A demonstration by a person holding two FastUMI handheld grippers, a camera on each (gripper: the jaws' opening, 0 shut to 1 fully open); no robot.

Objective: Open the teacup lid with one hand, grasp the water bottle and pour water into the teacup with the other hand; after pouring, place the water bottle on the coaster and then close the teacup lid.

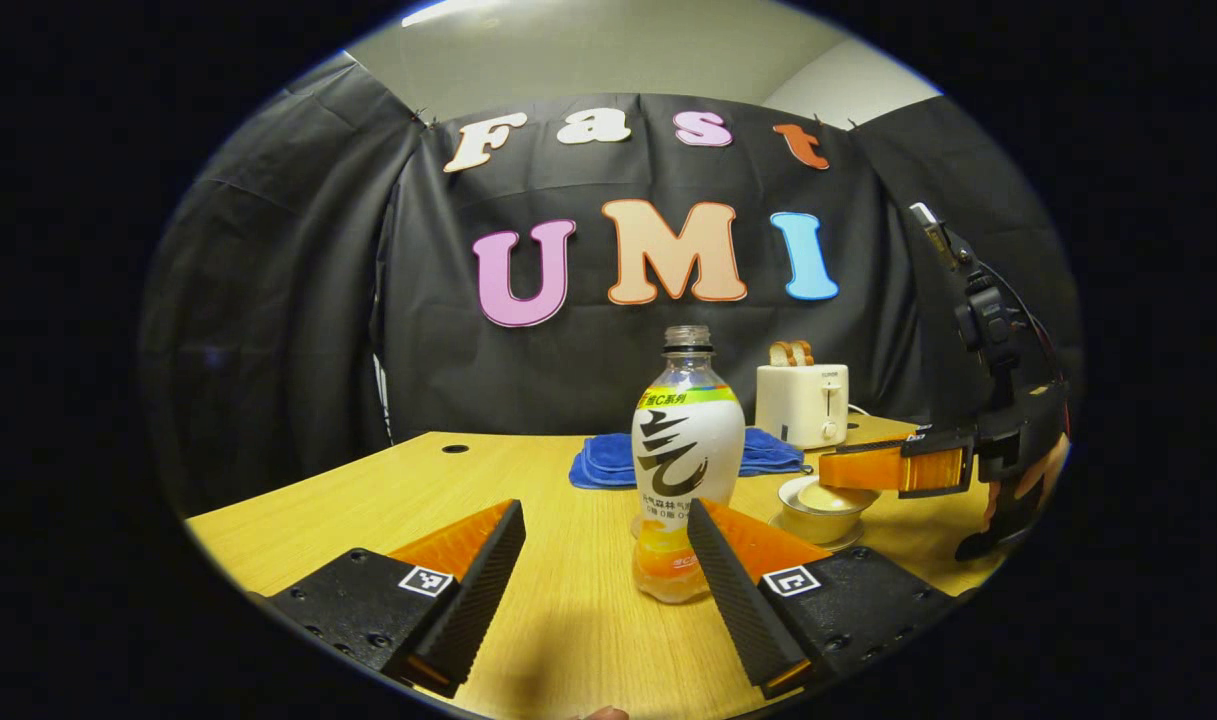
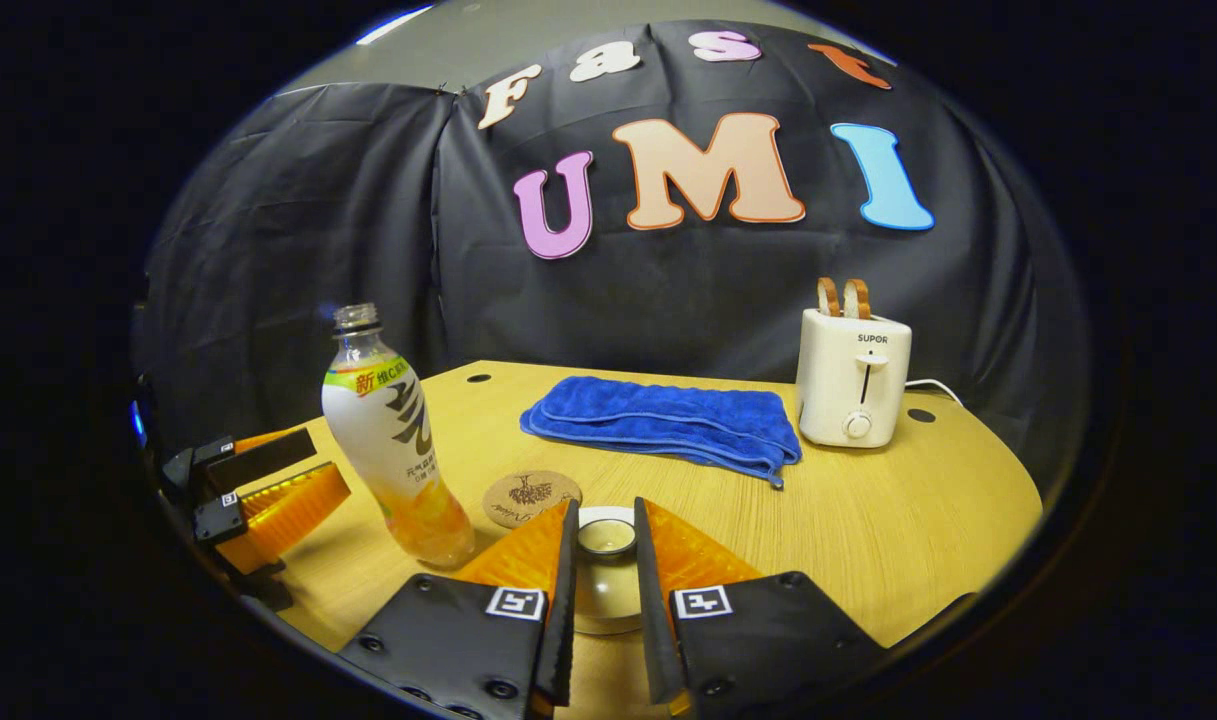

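I read the surface (image 2: 868, 520) first: a wooden top carrying, at the back, a folded blue towel (image 2: 668, 422) and a toaster (image 2: 854, 388), neither part of the job. The water bottle (image 1: 687, 465) stands upright near the front with its long axis vertical and its uncapped neck pointing straight up. In the left gripper view it lies directly ahead of the left gripper (image 1: 603, 560), slightly toward that gripper's right finger, which overlaps the base of the bottle in the picture; whether it touches I cannot tell. Its jaws stand wide, holding nothing. I judge the left gripper the nearer one to the bottle, so a straight advance with a small shift to centre the body between the fingers is what that grasp calls for. The teacup (image 2: 606, 575) sits low just beside the bottle, its axis also vertical, with the lid (image 2: 606, 537) on top. The right gripper (image 2: 605, 560) has its jaws narrow, one finger on each side of the lid knob; contact on both sides is not certain from here. The lid is still seated, so I judge the lifting step not yet done. The coaster (image 2: 530, 497) lies flat between bottle and teacup, just behind them, bare
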